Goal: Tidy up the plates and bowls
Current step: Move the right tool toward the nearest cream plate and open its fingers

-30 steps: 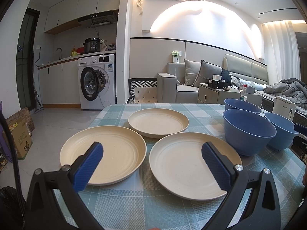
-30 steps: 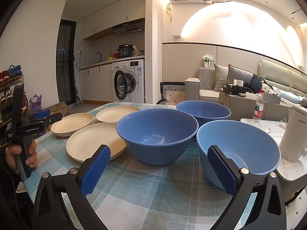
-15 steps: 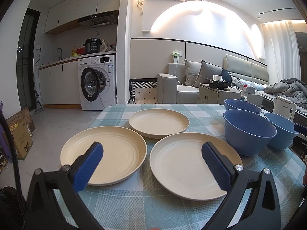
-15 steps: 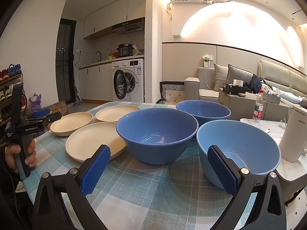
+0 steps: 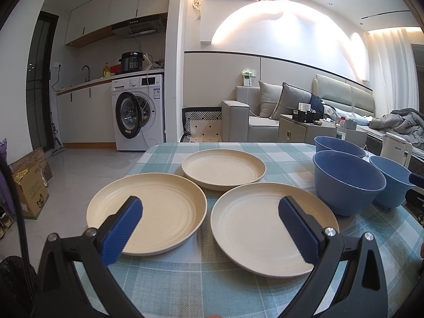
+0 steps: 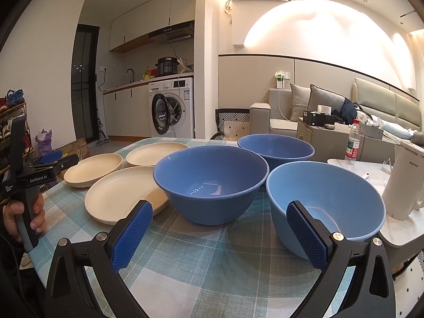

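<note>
Three cream plates lie on the checked tablecloth: a left plate [image 5: 159,209], a far plate [image 5: 222,168] and a right plate [image 5: 259,225]. My left gripper [image 5: 209,206] hovers open just in front of the two near ones, holding nothing. To their right stand three blue bowls: a middle bowl [image 6: 212,185], a far bowl [image 6: 275,148] and a paler bowl [image 6: 326,198]. My right gripper [image 6: 220,209] is open and empty, low over the cloth before the middle and pale bowls. In the right wrist view a hand [image 6: 16,212] holds the left gripper [image 6: 53,161] at the table's left edge.
A white kettle [image 6: 402,180] stands on a small white side table right of the pale bowl, with a water bottle [image 6: 352,143] behind it. Bare tablecloth [image 6: 212,265] lies in front of the bowls. A cardboard box [image 5: 31,188] sits on the floor to the left.
Almost nothing: the right wrist view has shifted very slightly. Both grippers stay open and no plate or bowl has moved.
</note>
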A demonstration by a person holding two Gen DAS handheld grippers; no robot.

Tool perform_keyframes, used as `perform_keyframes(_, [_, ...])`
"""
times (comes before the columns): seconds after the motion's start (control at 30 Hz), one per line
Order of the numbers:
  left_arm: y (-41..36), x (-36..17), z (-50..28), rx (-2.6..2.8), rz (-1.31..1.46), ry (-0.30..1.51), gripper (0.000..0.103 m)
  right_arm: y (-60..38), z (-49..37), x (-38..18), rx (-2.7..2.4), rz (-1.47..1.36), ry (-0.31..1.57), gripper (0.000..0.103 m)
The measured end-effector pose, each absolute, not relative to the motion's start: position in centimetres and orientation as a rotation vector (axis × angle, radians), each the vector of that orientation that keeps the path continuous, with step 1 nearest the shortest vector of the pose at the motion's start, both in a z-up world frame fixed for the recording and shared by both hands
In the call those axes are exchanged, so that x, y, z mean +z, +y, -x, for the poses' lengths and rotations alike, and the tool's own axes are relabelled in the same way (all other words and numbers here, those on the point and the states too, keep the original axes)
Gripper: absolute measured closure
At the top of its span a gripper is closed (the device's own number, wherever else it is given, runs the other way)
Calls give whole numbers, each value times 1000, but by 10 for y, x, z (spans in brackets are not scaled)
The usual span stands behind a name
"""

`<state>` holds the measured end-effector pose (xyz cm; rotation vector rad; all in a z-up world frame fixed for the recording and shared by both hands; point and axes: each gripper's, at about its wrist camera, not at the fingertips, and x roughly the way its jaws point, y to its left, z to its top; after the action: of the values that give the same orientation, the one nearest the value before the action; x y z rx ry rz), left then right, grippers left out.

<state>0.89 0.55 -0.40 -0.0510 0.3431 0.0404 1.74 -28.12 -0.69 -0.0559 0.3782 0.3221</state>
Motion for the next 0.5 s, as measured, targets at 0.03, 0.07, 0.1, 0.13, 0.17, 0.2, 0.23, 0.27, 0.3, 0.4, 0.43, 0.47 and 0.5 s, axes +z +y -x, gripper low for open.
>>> perform_keyframes(0.03, [6, -4, -9, 44, 53, 342, 0, -282, -18, -7, 319, 54, 382, 0])
perform_keyframes(0.07, [6, -4, -8, 47, 56, 342, 0, -282, -19, -7, 319, 53, 386, 0])
perform_keyframes(0.1, [7, -4, -9, 50, 58, 343, 0, -283, -20, -7, 318, 52, 391, 0])
perform_keyframes(0.13, [8, -4, -9, 51, 61, 344, 0, -282, -21, -7, 316, 53, 396, 0])
perform_keyframes(0.17, [8, -4, -9, 53, 63, 345, 0, -281, -22, -7, 314, 55, 401, 0])
perform_keyframes(0.2, [9, -4, -9, 54, 66, 345, 0, -281, -22, -8, 312, 58, 405, 0])
perform_keyframes(0.23, [10, -4, -9, 52, 70, 346, 0, -279, -23, -8, 312, 60, 409, 0])
perform_keyframes(0.27, [10, -4, -9, 52, 74, 347, 0, -279, -24, -8, 314, 62, 413, 0])
perform_keyframes(0.3, [10, -5, -9, 53, 77, 349, 0, -278, -25, -8, 313, 62, 417, 0])
perform_keyframes(0.4, [12, -5, -10, 47, 84, 353, 0, -279, -27, -9, 309, 64, 430, 0])
perform_keyframes(0.43, [12, -5, -10, 44, 83, 358, 0, -278, -28, -9, 307, 65, 434, 0])
perform_keyframes(0.47, [11, -5, -10, 42, 81, 362, 0, -277, -29, -9, 307, 66, 439, 0])
perform_keyframes(0.5, [10, -5, -10, 40, 77, 365, 0, -276, -30, -9, 308, 65, 445, 0])
